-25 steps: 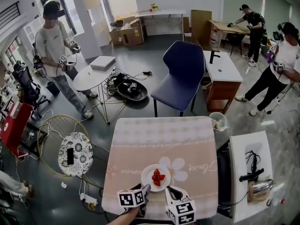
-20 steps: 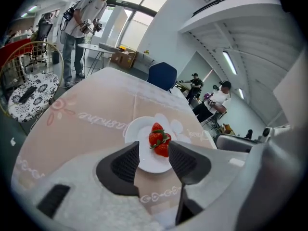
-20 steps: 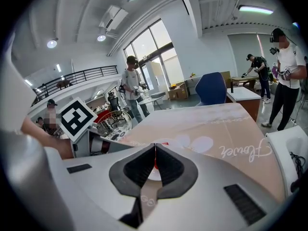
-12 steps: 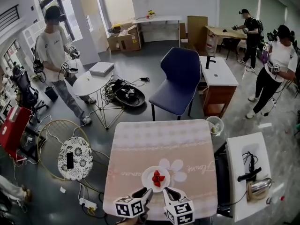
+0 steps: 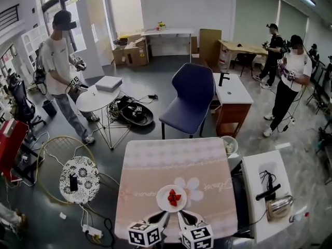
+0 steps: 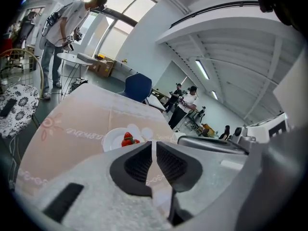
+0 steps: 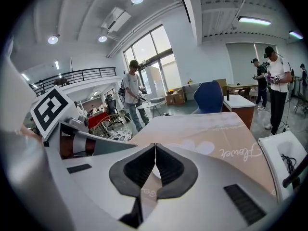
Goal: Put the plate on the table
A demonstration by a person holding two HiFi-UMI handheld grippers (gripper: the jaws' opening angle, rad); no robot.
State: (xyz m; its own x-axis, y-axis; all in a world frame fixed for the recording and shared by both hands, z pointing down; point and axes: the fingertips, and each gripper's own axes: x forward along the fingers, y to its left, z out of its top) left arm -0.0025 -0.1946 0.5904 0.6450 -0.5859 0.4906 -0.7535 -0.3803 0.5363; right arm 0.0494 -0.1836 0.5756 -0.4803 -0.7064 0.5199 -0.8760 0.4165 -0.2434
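Observation:
A white plate (image 5: 165, 202) with red strawberries (image 5: 174, 196) rests on the pink-clothed table (image 5: 176, 160) near its front edge. My left gripper (image 5: 162, 216) hovers just behind the plate's near left rim. Its jaws are closing, with only a narrow slit left and nothing between them. In the left gripper view the plate (image 6: 113, 139) and strawberries (image 6: 128, 138) lie just beyond the left gripper (image 6: 154, 142). My right gripper (image 5: 182, 216) sits behind the plate's near right rim. The right gripper (image 7: 155, 145) is shut and empty.
A blue chair (image 5: 194, 95) stands past the table's far edge, a small bin (image 5: 226, 145) at its right corner. A white side table (image 5: 262, 165) with a cable and a metal object is at the right. A patterned stool (image 5: 79, 171) is at the left. Several people stand around.
The left gripper's jaws have come from wide apart to nearly together. Both grippers have drawn back slightly from the plate, which stays on the table.

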